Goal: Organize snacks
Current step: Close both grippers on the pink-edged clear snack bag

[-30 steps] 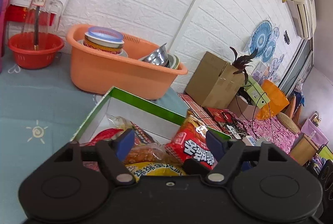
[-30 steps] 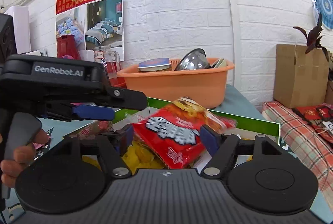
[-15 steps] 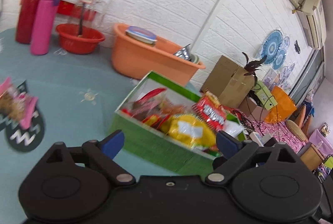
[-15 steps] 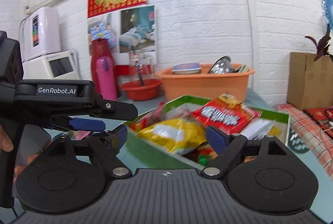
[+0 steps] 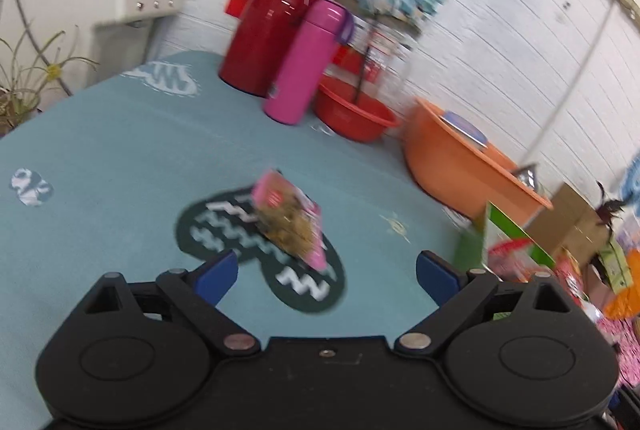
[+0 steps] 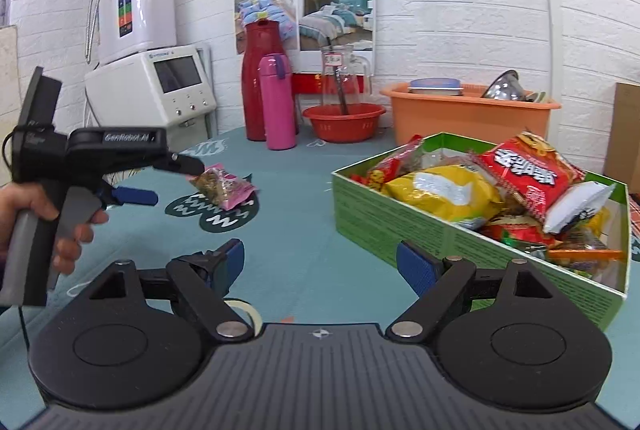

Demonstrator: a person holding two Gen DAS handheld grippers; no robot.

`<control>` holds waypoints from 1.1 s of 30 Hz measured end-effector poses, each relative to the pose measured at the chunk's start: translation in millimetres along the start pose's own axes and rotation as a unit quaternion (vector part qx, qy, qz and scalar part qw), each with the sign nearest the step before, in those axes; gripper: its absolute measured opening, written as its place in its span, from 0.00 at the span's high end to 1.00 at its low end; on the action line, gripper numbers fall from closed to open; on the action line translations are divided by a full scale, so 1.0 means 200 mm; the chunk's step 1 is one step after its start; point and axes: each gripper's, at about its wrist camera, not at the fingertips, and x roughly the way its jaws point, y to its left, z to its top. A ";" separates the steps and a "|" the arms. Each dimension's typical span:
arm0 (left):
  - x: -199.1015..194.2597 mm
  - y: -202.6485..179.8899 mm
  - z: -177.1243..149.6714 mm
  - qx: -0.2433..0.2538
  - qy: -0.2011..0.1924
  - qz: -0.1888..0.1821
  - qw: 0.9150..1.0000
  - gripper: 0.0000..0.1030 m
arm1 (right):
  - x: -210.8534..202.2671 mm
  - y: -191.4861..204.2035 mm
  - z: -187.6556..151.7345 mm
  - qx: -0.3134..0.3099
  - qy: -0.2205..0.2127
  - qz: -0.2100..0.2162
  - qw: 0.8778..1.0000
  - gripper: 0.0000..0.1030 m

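A pink snack bag point(image 5: 290, 220) lies on the teal tablecloth over a dark heart pattern; it also shows in the right wrist view point(image 6: 224, 186). My left gripper point(image 5: 326, 270) is open and empty, just short of the bag and facing it. It appears in the right wrist view point(image 6: 160, 182) at the left, held by a hand. A green box point(image 6: 384, 218) full of snack bags stands at the right; a red noodle bag point(image 6: 528, 174) and a yellow bag point(image 6: 440, 192) lie on top. My right gripper point(image 6: 320, 262) is open and empty, left of the box.
A red flask point(image 6: 262, 94), a pink bottle point(image 6: 276, 102), a red basin point(image 6: 344, 120) and an orange tub point(image 6: 468, 116) of dishes line the back wall. A white appliance point(image 6: 152, 90) stands at the back left. A tape roll point(image 6: 240, 310) lies under my right gripper.
Both grippers pulled back from the green box. My left gripper swung left to face the pink snack bag. The red noodle bag now rests in the box.
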 end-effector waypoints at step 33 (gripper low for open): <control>-0.13 -0.05 -0.35 -0.014 0.137 -0.190 0.972 0.13 | 0.09 0.11 -0.12 0.015 0.085 0.056 0.995 0.00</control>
